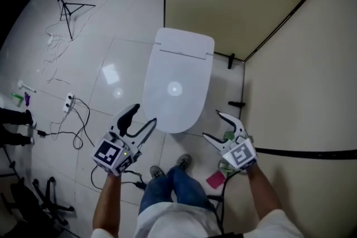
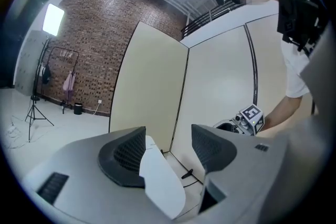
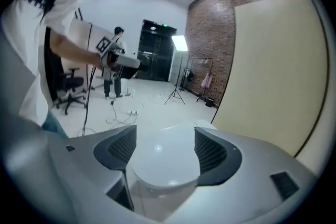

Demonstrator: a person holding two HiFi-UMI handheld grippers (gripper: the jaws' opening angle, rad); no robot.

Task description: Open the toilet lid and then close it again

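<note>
With left gripper [image 1: 145, 114] and right gripper [image 1: 211, 124] spread empty, the shut toilet lid [image 1: 175, 86] just beyond their tips may slip off 1 smooth pad.

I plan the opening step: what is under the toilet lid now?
The toilet lid lies closed; only its white top shows. Whatever is beneath it is covered.

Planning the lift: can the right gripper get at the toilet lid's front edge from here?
Probably yes. The right gripper, jaws apart and empty, points at the closed toilet lid; nothing visible stands between them.
</note>
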